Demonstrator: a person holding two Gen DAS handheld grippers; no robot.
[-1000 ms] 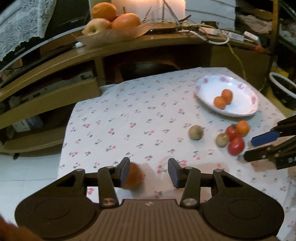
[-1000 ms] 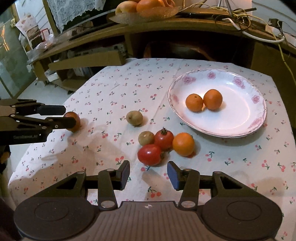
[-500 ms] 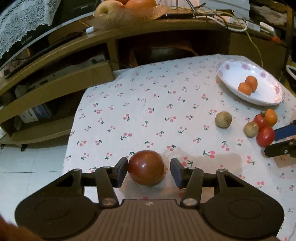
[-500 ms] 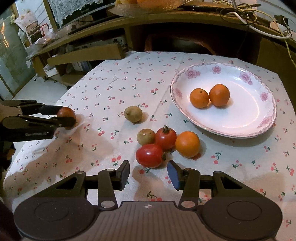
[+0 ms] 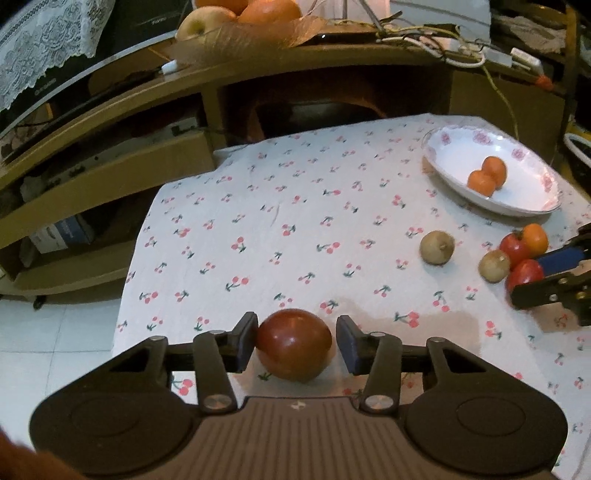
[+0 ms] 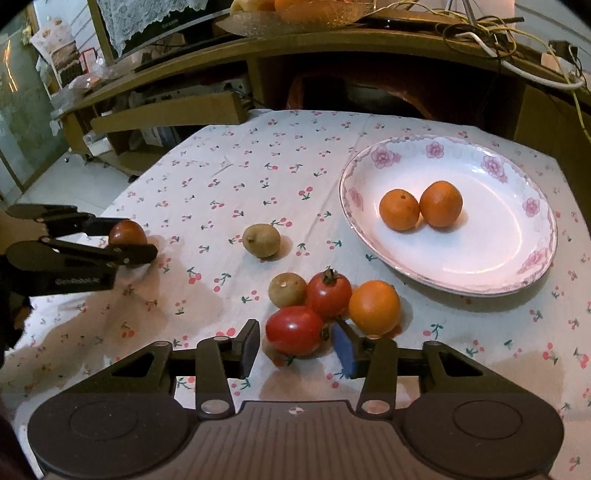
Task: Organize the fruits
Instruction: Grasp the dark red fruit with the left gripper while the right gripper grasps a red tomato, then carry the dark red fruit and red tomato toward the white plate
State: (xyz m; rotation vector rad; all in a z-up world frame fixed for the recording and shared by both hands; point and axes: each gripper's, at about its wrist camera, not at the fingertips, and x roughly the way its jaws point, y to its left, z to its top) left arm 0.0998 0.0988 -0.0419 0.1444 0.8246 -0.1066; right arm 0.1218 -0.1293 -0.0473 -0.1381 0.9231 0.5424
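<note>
1. Your left gripper point(image 5: 296, 343) stands over the near left corner of the cherry-print tablecloth point(image 5: 295, 221), with one dark red tomato point(image 5: 293, 344) between its jaws. The left pad touches the fruit; a small gap shows at the right pad, so the grasp is not clenched. The jaws have just been closing.
2. Your right gripper point(image 6: 295, 345) brackets one bright red tomato point(image 6: 295, 335) at the near edge of the fruit cluster. Gaps show on both sides, so it is released, though its jaws have just been closing around that tomato.
3. Count the tomatoes: three. One is at your left gripper, one at your right, and one with a green stem point(image 6: 328, 293) sits at 12 o'clock from the bright red one, touching it.
4. Count the oranges: three. Two point(image 6: 399, 209) point(image 6: 441, 204) lie side by side, touching, in the one flowered plate point(image 6: 532, 258), which is at 1 o'clock from the cluster. One loose orange point(image 6: 375, 307) rests at 3 o'clock of the stemmed tomato.
5. Count the brown-green fruits: two. One point(image 6: 287, 290) touches the stemmed tomato at its 9 o'clock; the other point(image 6: 261, 240) sits apart at 11 o'clock from the cluster.
6. One fruit bowl point(image 5: 258, 33) stands on the wooden shelf point(image 5: 332, 62) at 12 o'clock.
</note>
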